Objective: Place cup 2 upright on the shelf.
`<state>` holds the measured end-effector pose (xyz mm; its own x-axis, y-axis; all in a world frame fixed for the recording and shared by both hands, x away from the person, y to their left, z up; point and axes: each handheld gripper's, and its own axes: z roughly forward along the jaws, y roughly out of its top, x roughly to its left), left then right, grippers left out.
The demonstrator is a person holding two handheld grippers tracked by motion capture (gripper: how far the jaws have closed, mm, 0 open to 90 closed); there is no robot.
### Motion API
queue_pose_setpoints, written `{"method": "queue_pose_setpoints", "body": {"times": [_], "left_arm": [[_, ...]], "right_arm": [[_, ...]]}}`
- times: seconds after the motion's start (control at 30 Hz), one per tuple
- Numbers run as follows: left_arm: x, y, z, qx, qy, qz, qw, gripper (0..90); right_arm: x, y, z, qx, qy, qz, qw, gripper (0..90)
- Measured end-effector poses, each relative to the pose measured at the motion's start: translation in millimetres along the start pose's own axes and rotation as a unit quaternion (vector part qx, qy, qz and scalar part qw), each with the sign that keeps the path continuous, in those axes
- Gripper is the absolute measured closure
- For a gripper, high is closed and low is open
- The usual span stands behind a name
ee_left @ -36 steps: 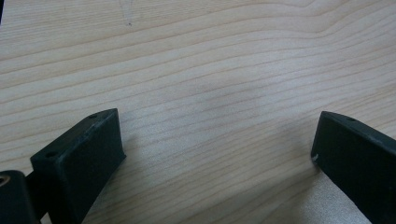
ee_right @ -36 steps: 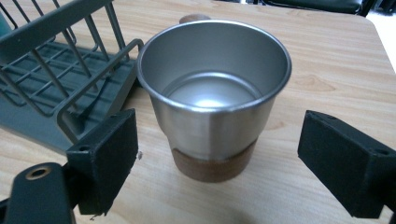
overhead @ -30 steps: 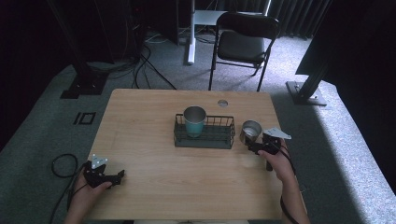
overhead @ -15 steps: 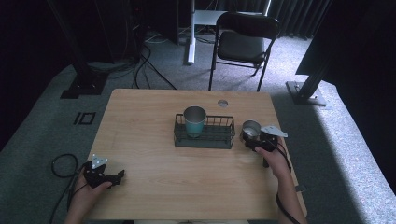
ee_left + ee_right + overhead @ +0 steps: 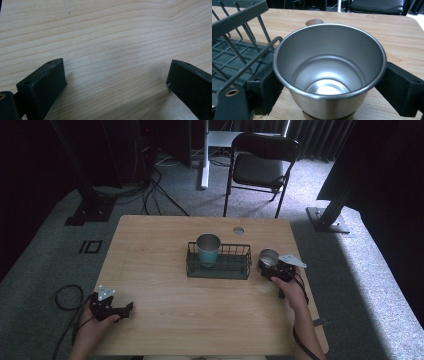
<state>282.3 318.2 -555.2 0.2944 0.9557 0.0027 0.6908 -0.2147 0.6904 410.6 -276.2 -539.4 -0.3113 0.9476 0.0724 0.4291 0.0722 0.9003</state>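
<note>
A bare steel cup (image 5: 269,257) (image 5: 329,72) stands upright on the wooden table (image 5: 160,245), just right of a dark wire basket (image 5: 218,271) (image 5: 239,47). My right gripper (image 5: 267,265) (image 5: 329,77) has one black jaw against each side of the cup, shut on it. A teal cup (image 5: 208,250) stands upright in the left part of the basket. Near the table's front left corner my left gripper (image 5: 125,310) (image 5: 116,75) rests low over bare wood, open, with nothing between its jaws.
A round cable hole (image 5: 238,230) (image 5: 314,22) is set in the table behind the basket. A black folding chair (image 5: 260,167) stands beyond the far edge. Cables lie on the grey carpet at the left, and a dark stand foot (image 5: 327,220) sits off the right corner.
My right gripper has edged a little left and forward onto the steel cup. The cup, the basket and my left gripper have stayed in place.
</note>
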Motion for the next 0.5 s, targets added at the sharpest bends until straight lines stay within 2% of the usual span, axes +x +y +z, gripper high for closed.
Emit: {"method": "queue_pose_setpoints", "body": {"times": [0.27,0.5], "left_arm": [[0.0,0.0,0.0,0.0,0.0,0.0,1.0,2.8],[0.0,0.0,0.0,0.0,0.0,0.0,1.0,2.8]], "right_arm": [[2.5,0.8,2.6,0.0,-0.009,-0.014,0.9999,11.7],[4.8,2.5,4.0,-0.001,-0.009,-0.013,0.9999,11.7]]}}
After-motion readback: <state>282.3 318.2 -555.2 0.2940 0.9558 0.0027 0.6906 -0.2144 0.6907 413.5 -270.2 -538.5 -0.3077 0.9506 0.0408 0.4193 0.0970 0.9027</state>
